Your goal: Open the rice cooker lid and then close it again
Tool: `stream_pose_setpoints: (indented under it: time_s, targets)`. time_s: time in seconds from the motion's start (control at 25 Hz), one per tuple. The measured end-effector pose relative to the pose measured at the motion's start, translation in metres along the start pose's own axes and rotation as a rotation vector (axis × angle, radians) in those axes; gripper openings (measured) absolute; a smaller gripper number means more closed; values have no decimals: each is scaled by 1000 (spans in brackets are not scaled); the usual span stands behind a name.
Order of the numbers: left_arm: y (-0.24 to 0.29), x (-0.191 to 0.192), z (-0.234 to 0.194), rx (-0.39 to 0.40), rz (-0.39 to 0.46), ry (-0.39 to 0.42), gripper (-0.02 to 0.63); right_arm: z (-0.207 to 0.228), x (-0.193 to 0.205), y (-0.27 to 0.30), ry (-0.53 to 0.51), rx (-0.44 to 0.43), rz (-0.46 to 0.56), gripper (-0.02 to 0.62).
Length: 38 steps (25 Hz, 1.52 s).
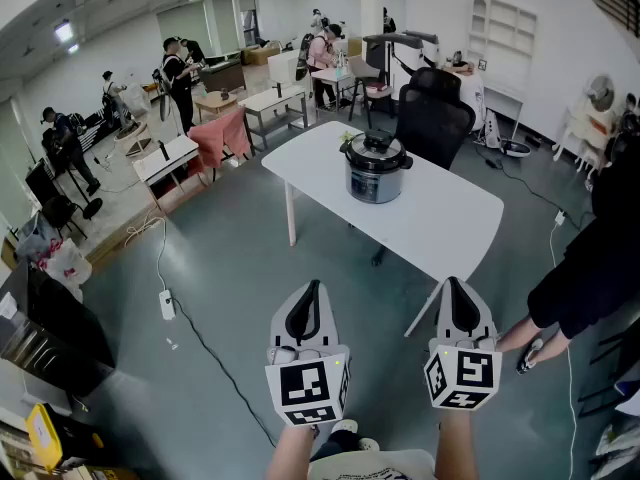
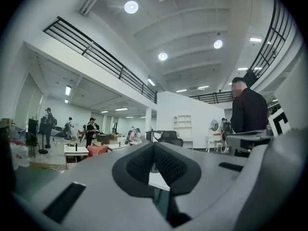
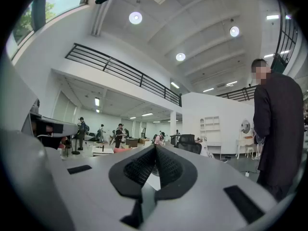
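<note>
The left tongs (image 1: pixel 313 290) and right tongs (image 1: pixel 453 286) are held fully closed, empty, well apart from the rice cooker (image 1: pixel 377 171), seen shut on the table (image 1: pixel 450 218). If the lid (image 1: pixel 377 148) is prodded by closed tongs, the cooker could be shoved aside.

All views seemingly toward far table (image 1: pixel 440 218)

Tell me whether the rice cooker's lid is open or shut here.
Shut. In the head view the dark lid lies flat on the rice cooker, which stands upright on the white table.
</note>
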<state>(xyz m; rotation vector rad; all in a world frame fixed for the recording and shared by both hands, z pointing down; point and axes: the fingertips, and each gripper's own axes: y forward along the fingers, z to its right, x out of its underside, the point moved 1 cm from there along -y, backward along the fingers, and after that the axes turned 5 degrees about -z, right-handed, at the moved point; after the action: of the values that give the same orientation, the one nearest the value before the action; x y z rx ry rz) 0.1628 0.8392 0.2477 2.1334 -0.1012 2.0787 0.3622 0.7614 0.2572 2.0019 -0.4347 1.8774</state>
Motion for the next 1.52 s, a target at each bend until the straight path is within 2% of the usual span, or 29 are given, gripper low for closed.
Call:
stream_pose_setpoints:
  time_s: [0.48, 0.8, 0.96, 1.12, 1.28, 1.52]
  targets:
    - [7, 0, -2, 4, -3, -2, 14, 1, 0, 6, 2, 4, -4, 12]
    - [29, 7, -21, -3, -11, -21, 14, -5, 7, 28, 30, 13, -1, 14]
    - [47, 10, -31, 14, -10, -28, 19, -12, 12, 46, 46, -4, -3, 76]
    - [63, 13, -40, 32, -8, -30, 96, -22, 16, 63, 43, -11, -8, 108]
    - [76, 13, -46, 40, -7, -23, 127, -28, 16, 77, 40, -25, -15, 157]
    - [98, 16, -48, 41, -12, -29, 156, -28, 20, 99, 34, -37, -28, 178]
